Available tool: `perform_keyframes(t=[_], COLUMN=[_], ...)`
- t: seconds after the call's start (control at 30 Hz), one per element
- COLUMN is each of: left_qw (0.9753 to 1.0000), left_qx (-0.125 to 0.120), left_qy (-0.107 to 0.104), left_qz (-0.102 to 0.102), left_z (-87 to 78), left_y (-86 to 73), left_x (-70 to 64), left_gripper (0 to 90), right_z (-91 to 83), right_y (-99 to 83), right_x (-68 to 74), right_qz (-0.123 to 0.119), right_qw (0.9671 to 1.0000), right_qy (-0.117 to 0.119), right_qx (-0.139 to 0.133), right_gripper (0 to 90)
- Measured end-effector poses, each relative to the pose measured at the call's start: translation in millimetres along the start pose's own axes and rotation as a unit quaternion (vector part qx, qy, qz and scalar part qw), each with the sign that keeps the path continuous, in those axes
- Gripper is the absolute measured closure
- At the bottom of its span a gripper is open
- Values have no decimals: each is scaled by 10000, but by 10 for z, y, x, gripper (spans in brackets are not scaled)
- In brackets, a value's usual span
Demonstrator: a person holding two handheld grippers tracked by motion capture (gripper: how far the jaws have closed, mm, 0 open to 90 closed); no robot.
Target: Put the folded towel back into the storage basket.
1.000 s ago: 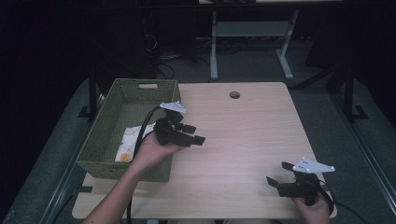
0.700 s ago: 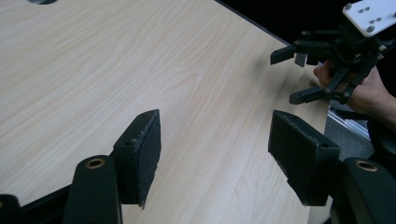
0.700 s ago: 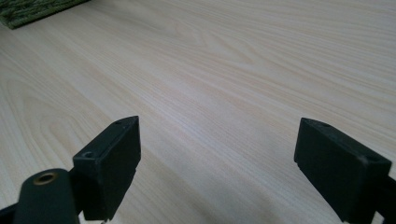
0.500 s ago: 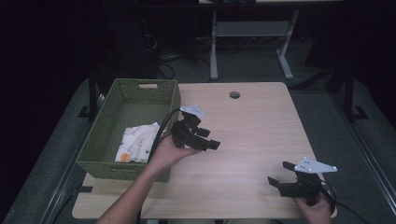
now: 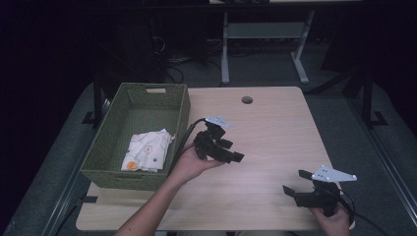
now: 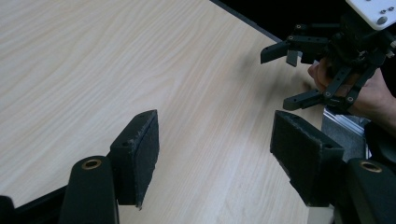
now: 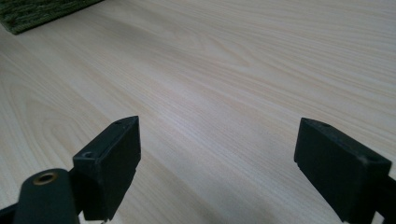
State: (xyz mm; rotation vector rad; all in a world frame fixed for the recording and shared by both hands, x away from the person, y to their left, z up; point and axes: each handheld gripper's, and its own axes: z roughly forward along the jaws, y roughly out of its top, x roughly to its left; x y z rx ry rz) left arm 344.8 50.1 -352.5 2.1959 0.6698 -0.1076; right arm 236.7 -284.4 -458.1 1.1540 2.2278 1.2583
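The left gripper [image 5: 235, 153] is held wide and empty over the table [image 5: 275, 123] in the high view; behind it a white cloth [image 5: 146, 150] lies in the green basket [image 5: 182, 105]. The right gripper [image 5: 294, 185], also wide, is seen beyond its jaws. Probably a placing step is finished; a new target is needed next.

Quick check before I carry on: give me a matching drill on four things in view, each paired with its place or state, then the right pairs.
Things:
1. cloth
2. green basket
3. left gripper
4. right gripper

Places or states:
A. open, held over the middle of the table
B. lying inside the basket
C. open, near the table's front right corner
D. standing on the table's left side

Pairs: 1-B, 2-D, 3-A, 4-C
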Motion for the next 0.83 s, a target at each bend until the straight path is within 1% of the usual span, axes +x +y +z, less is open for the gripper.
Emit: perform_keyframes(t=[0.03,0.23,0.3,0.5,0.6,0.63,0.73,0.83], left_qw=[10000,10000,10000,9999,9999,9998,9997,9996], left_qx=[51,20,51,67,80,80,132,181], left_qy=[-11,-48,-45,-110,-138,-146,-195,-221], left_qz=[25,18,60,44,67,51,98,67], left_z=[27,131,170,279,329,347,405,448], left_y=[5,25,30,39,44,42,17,-6], left_x=[-9,-58,-80,-122,-140,-149,-169,-171], left_gripper=[325,323,323,321,321,321,320,306], right_z=[1,4,2,-1,-6,-8,-11,-23], right_y=[-1,-12,-13,-16,-18,-19,-22,-23], right_x=[-2,-16,-15,-18,-20,-23,-29,-30], right_qz=[9,37,35,44,65,60,72,52], right_qw=[10000,10000,10000,10000,10000,10000,10000,10000], right_qy=[1,-3,-5,-13,-11,-16,-15,-34], right_qx=[5,26,16,20,20,18,18,8], right_gripper=[141,142,142,142,142,142,142,142])
